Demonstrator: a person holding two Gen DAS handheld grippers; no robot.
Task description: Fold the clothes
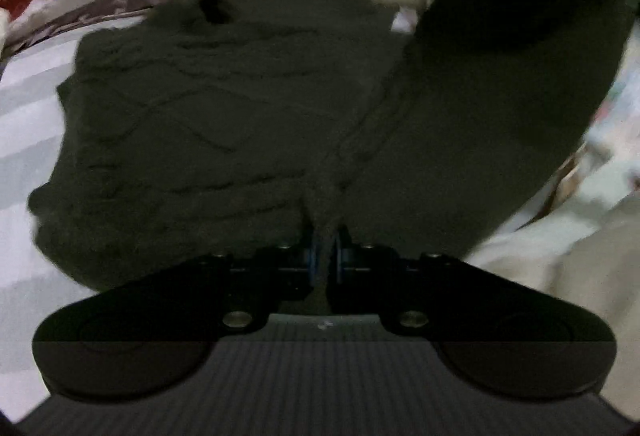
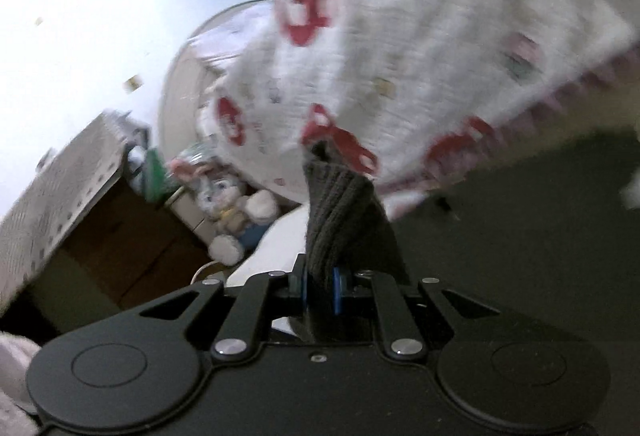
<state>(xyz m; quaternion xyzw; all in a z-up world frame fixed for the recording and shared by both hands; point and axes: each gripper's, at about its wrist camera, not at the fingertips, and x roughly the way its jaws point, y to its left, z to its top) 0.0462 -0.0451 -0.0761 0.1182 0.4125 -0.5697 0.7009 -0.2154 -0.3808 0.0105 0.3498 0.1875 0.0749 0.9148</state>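
Dark grey-green knitted garment [image 1: 224, 123] is spread over the pale striped bedsheet [image 1: 28, 107], just in front of the white quilt with red prints [image 2: 400, 67]. A bunched fold is pinched in the nearly closed left gripper [image 1: 325, 256]. Its ribbed edge [image 2: 340, 203] is clamped in the right gripper [image 2: 320, 288], raised before the quilt.

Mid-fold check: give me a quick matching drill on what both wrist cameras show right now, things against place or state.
Things:
1. left gripper
2. right gripper
3. white blanket with red prints
4. plush toy

Place or state:
A. beyond the garment, at the back
B. shut on a ribbed end of the dark knit garment, lifted
C. on the floor beside a cardboard box
D. shut on a bunched edge of it

Pairs: 1-D, 2-B, 3-A, 4-C
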